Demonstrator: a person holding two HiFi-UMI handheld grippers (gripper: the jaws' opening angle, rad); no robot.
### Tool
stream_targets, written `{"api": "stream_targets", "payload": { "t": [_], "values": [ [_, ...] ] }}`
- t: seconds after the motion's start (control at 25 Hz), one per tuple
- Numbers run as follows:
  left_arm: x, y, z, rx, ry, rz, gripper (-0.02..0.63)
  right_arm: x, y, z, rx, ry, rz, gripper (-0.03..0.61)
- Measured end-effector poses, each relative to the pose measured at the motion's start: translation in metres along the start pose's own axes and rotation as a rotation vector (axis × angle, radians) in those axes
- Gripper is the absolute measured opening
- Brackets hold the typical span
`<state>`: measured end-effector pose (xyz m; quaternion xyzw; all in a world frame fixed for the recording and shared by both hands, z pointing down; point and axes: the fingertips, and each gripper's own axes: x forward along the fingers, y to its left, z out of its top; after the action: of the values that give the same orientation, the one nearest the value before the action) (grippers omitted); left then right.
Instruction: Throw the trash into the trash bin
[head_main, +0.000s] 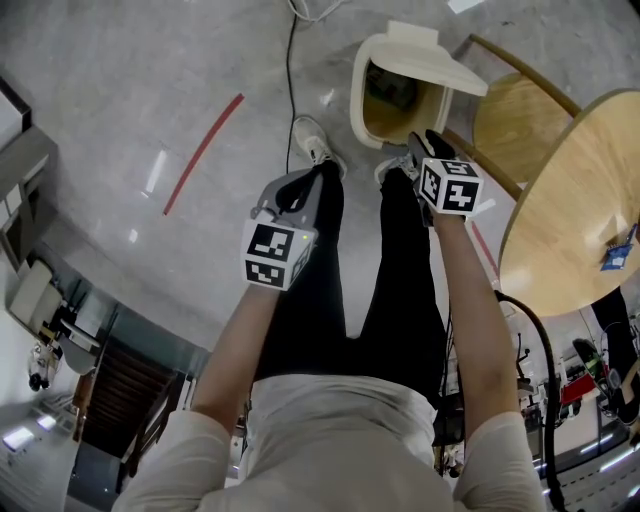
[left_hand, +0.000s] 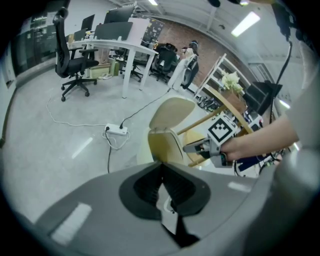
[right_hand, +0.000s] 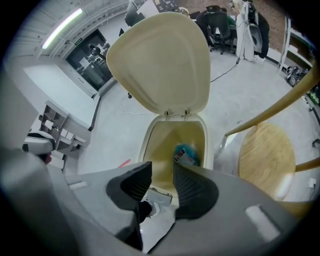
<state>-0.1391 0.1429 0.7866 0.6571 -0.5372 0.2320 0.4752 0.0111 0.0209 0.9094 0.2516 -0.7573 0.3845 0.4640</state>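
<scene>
A round wooden surface (head_main: 580, 200) stands just beside a wooden chair (head_main: 515, 125). A red stripe (head_main: 203, 152) marks the grey floor (head_main: 120, 90). A white power strip (left_hand: 116, 130) lies on it, well apart from a black office chair (left_hand: 75, 65).

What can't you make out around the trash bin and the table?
Head view: the trash bin interior is mostly hidden by its lid and shadow.
Right gripper view: the teal wrapper in the bin is blurred, print unreadable.
Head view: the blue item on the round table is too small to identify.
</scene>
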Motion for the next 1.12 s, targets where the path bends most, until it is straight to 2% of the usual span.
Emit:
{"api": "stream_targets", "payload": {
  "t": [0.48,0.76,1.12],
  "values": [
    [-0.03,-0.021,0.018,-0.018,-0.029,-0.004,0.003,-0.046,0.022,0.009,-0.037,-0.022,0.033,0.031],
    [-0.045,-0.038,0.026,0.003,-0.035,-0.008,0.003,-0.081,0.034,0.007,-0.043,-0.038,0.045,0.005],
    [-0.064,-0.067,0.03,0.008,-0.028,-0.041,0.003,-0.13,0.048,0.009,-0.051,-0.075,0.071,0.003]
  ]
}}
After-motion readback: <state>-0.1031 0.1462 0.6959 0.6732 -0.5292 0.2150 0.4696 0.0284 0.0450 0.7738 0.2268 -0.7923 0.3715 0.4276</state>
